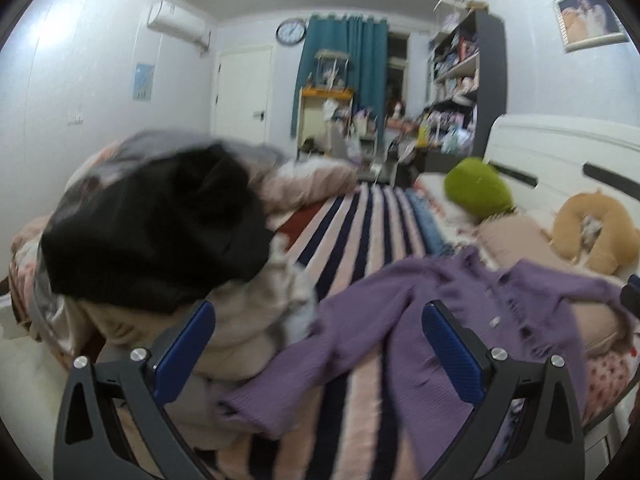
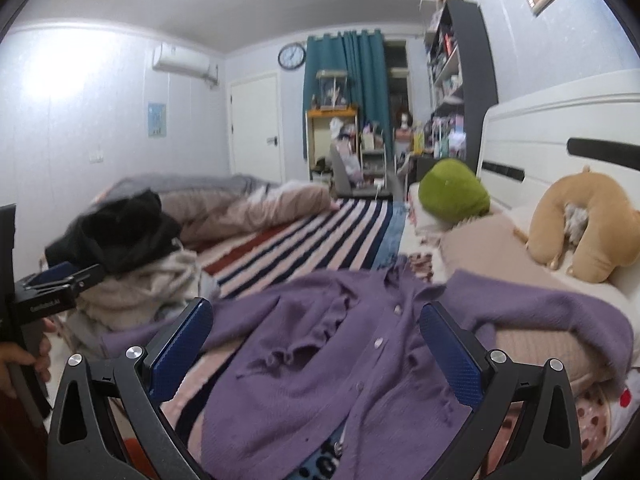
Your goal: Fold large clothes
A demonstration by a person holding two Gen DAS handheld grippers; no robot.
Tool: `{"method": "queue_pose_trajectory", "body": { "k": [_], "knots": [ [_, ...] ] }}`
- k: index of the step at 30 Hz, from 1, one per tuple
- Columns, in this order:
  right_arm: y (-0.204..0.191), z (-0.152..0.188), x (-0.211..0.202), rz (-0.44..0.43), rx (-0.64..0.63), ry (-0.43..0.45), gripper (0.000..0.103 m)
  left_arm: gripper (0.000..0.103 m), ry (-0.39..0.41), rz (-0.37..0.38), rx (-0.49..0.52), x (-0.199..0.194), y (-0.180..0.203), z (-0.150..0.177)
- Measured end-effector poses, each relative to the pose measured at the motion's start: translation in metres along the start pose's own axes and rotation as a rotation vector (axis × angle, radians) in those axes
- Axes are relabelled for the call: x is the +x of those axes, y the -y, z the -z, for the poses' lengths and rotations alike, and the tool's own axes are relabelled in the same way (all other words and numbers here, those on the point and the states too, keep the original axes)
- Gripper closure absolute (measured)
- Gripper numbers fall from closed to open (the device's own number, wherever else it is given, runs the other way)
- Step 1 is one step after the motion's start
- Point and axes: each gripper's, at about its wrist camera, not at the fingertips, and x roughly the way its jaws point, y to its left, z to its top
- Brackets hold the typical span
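A purple knit cardigan (image 2: 332,364) with small buttons lies spread and rumpled on the striped bed cover (image 2: 320,232). Its right sleeve drapes over a beige pillow (image 2: 492,256). In the left wrist view the cardigan (image 1: 420,320) lies ahead and to the right. My left gripper (image 1: 318,316) is open and empty, above the cardigan's left sleeve. My right gripper (image 2: 316,316) is open and empty, above the cardigan's front. The left gripper also shows at the left edge of the right wrist view (image 2: 60,284), held in a hand.
A pile of clothes, black (image 1: 160,232) on top of cream (image 1: 248,320), sits at the left of the bed. A green cushion (image 2: 454,192) and a tan neck pillow (image 2: 588,224) lie by the white headboard (image 2: 560,120). A rolled quilt (image 2: 260,204) lies farther back.
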Motion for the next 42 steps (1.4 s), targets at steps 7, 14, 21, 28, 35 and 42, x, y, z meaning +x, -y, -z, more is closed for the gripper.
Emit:
{"method": "queue_pose_trajectory", "body": {
  "k": [7,14,21,28,35,42],
  "knots": [
    [-0.011,0.019,0.031,-0.016,0.008,-0.068,0.0,0.034,-0.186,0.027,-0.048,0.05,-0.042,0.043],
    [-0.016,0.02,0.049,-0.04,0.004,-0.086,0.0,0.053,-0.272,0.031,-0.036,0.079,-0.044,0.073],
    [-0.019,0.023,0.052,-0.049,-0.003,-0.106,0.0,0.03,-0.249,0.064,0.088,0.078,-0.03,0.079],
    [-0.02,0.026,0.052,-0.056,0.007,-0.114,0.0,0.058,-0.307,-0.009,0.159,0.092,-0.023,0.085],
    [-0.002,0.031,0.051,-0.06,0.035,-0.123,0.0,0.092,-0.275,-0.01,0.062,0.088,-0.026,0.068],
    [0.026,0.037,0.047,-0.074,0.048,-0.118,0.0,0.092,-0.144,0.152,-0.052,0.055,0.004,0.03]
  ]
}}
